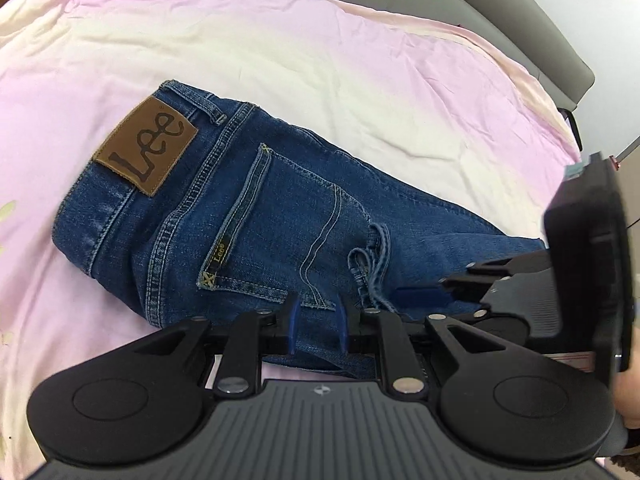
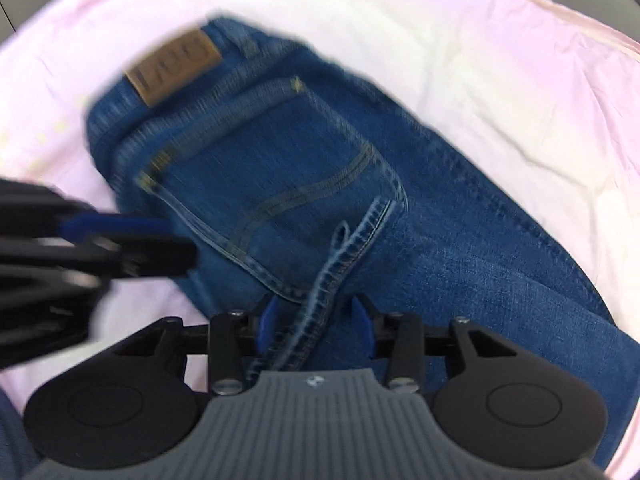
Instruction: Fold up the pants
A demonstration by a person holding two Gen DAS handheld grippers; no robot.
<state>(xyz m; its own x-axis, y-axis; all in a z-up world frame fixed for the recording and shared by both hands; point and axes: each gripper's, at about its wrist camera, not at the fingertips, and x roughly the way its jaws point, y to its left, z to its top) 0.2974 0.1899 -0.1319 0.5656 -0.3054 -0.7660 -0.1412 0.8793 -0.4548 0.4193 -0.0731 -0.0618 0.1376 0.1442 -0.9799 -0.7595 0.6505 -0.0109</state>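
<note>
Two grippers of mine sit low over the jeans [image 1: 256, 216], which lie folded lengthwise on the pink and cream bedsheet [image 1: 280, 52].

Nearest in the left wrist view, my left gripper [image 1: 317, 326] has its blue pads [image 1: 293, 322] set a narrow gap apart, with denim showing between them near the lower edge of the back pocket [image 1: 280, 216]. I cannot tell whether the pads pinch the cloth or merely stand over it.

At about three o'clock in that view my right gripper [image 1: 424, 294] comes in sideways, one blue pad just beside the crotch seam [image 1: 370, 256].

In the right wrist view, which is blurred, my right gripper [image 2: 316, 320] points steeply down with its jaws partly apart, and the frayed seam [image 2: 332, 272] runs up between the pads without either one visibly pressing on it. My left gripper [image 2: 132, 236] shows at nine o'clock, at the pocket's near edge.

Farther out, at eleven o'clock in the left view, the brown leather patch [image 1: 146, 144] sits on the waistband [image 1: 100, 216]. Beyond the sheet, at one o'clock, a grey headboard [image 1: 500, 12] curves along the bed's edge.
</note>
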